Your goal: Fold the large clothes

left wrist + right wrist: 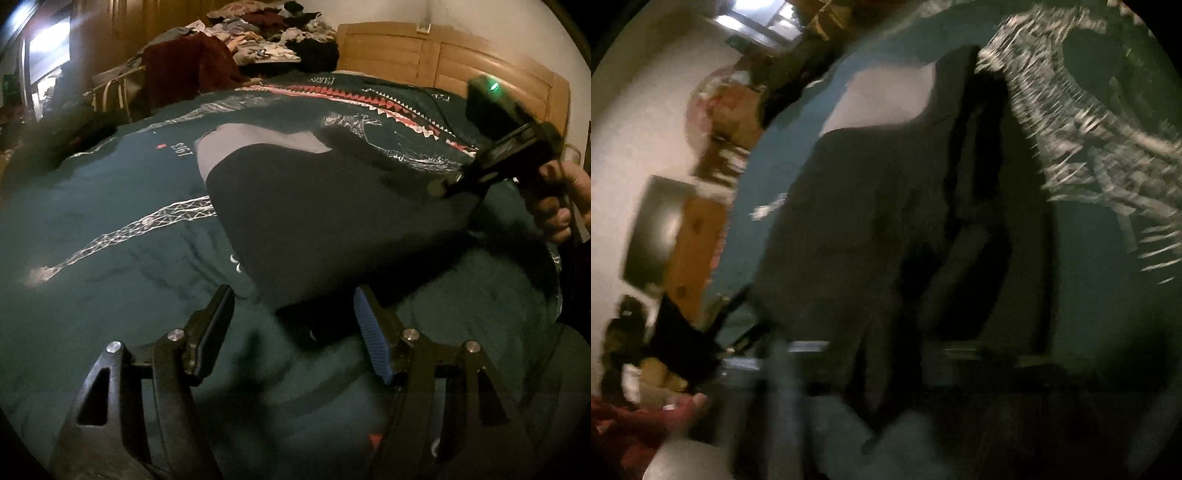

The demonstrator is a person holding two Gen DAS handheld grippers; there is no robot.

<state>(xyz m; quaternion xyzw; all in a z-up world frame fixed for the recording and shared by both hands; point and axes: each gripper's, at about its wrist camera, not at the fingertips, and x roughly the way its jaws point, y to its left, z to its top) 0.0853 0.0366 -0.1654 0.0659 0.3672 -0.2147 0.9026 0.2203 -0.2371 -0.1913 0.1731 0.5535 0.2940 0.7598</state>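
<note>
A dark garment with a grey panel [314, 206] lies folded flat on the dark green bedspread [110, 229]. My left gripper [291, 332] is open just above the bedspread, at the garment's near edge, holding nothing. My right gripper [448, 186] shows in the left wrist view at the garment's right edge, held in a hand; its fingers look close together at the cloth, but I cannot tell whether they grip it. The right wrist view is heavily blurred; it shows the garment [886, 206] tilted, and my right gripper's own fingers are too smeared to make out.
A pile of mixed clothes [266, 40] lies at the far side of the bed, with a dark red garment [192, 66] beside it. A wooden headboard [443, 55] stands at the back right. A wall and wooden furniture [698, 236] are at the left of the right wrist view.
</note>
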